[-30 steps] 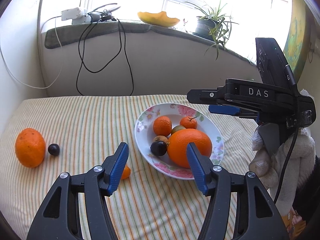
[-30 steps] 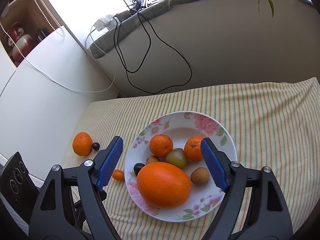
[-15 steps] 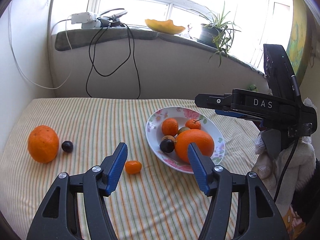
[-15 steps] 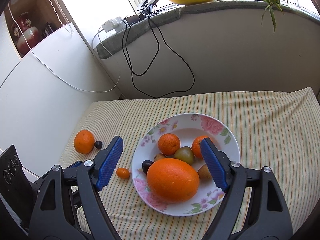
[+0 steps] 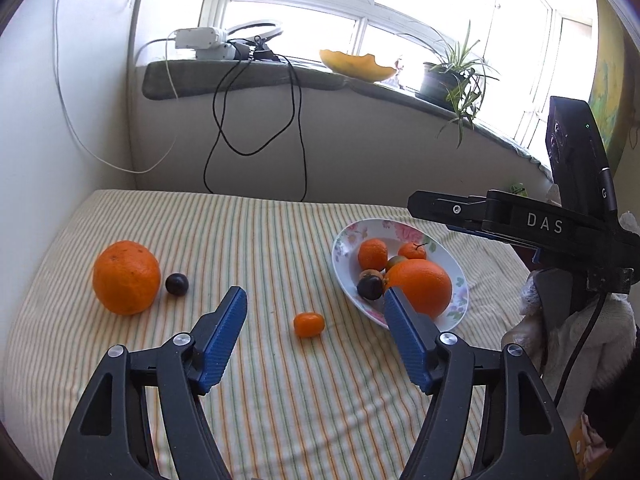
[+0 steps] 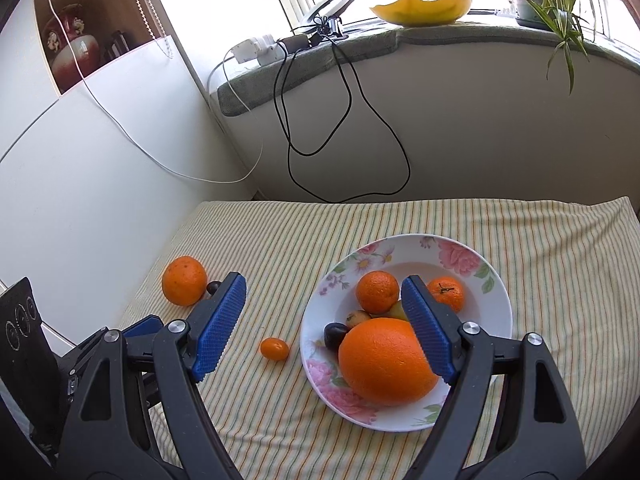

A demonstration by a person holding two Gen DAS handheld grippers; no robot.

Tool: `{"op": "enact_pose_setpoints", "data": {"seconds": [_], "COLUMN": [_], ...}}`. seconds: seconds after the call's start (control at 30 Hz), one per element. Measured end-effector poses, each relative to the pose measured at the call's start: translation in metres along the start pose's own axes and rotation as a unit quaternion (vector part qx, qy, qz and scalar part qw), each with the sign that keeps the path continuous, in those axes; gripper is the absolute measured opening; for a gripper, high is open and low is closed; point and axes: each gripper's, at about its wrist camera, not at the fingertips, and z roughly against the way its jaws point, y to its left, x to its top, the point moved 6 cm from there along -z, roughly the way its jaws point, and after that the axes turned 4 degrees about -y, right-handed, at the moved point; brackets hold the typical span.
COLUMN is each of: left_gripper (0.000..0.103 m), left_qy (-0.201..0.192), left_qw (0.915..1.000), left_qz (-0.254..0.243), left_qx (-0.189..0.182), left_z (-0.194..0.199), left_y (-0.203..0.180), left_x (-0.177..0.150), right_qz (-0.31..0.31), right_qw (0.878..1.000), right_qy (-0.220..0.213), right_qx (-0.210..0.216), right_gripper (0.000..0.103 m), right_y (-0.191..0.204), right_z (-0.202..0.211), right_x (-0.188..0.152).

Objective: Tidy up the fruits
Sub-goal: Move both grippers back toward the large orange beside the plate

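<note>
Hovering left gripper (image 5: 314,332) wide open, empty, framing kumquat (image 5: 308,324) mid-cloth beside plate (image 5: 456,264), likely for pickup. Holding right gripper (image 6: 324,324) wide open, empty, above plate's left rim.

Left gripper (image 5: 314,334): jaws spread wide, nothing between the blue pads (image 5: 222,340).
Right gripper (image 6: 324,326): jaws spread wide, empty; held level, off to the right of the left fingers.
</note>
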Motion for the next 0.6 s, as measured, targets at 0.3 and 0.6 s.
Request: {"op": "enact_pose_setpoints", "data": {"seconds": [0.3,0.6], "left_gripper": [0.071,0.071], "left_qy": [-0.002,-0.007], "left_qw": [0.9998,0.9992], "left_qz": [0.014,0.032], "left_qx": [0.012,0.022], "left_z": [0.009,0.016], "left_y": [0.030,0.060], "left_x": [-0.004,-0.008], "right_qz": [-0.008,0.014], "right_qw": [1.000,1.000], "right_qy": [-0.002,0.011], "right_qx": [0.023,0.024], "right_gripper": [0.083,0.083], "right_y": [0.021,0.046], "right_z": [-0.014,-0.035], "right_x": [-0.003,-0.008]}}
